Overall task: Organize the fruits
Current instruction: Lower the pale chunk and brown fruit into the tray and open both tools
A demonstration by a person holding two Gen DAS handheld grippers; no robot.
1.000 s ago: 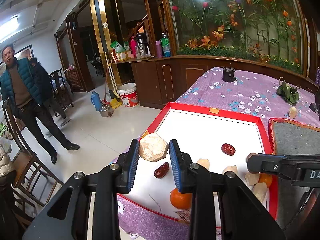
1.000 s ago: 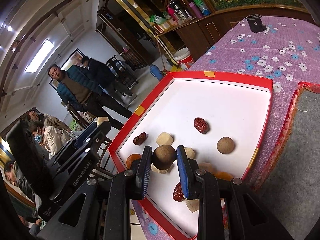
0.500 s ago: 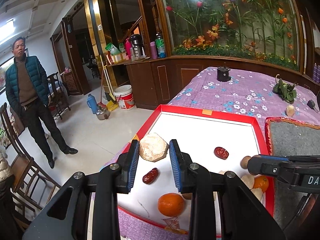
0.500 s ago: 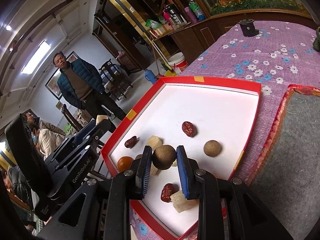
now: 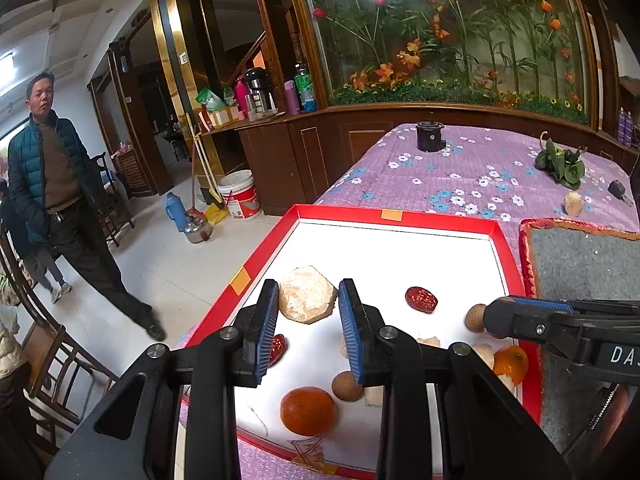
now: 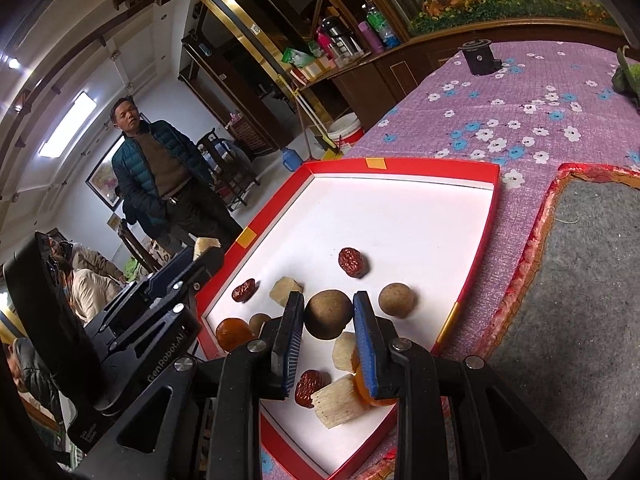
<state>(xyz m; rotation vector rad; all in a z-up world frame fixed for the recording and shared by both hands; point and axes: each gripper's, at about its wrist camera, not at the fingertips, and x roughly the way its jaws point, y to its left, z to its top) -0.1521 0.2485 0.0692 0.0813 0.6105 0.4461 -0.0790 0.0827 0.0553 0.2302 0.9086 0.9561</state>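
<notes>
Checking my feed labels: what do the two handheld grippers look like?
Both the left gripper and right gripper have black plastic bodies, silver screws and blue ribbed finger pads. White lettering reads "GenRobot.AI" on the left and "DA" on the right. No cables or sleeves show.

A table under purple flowered cloth (image 5: 472,184) carries a red-rimmed white tray (image 5: 396,216) (fruit inside), a grey felt mat (image 5: 580,264), a black cylindrical pot (image 5: 430,136).
</notes>
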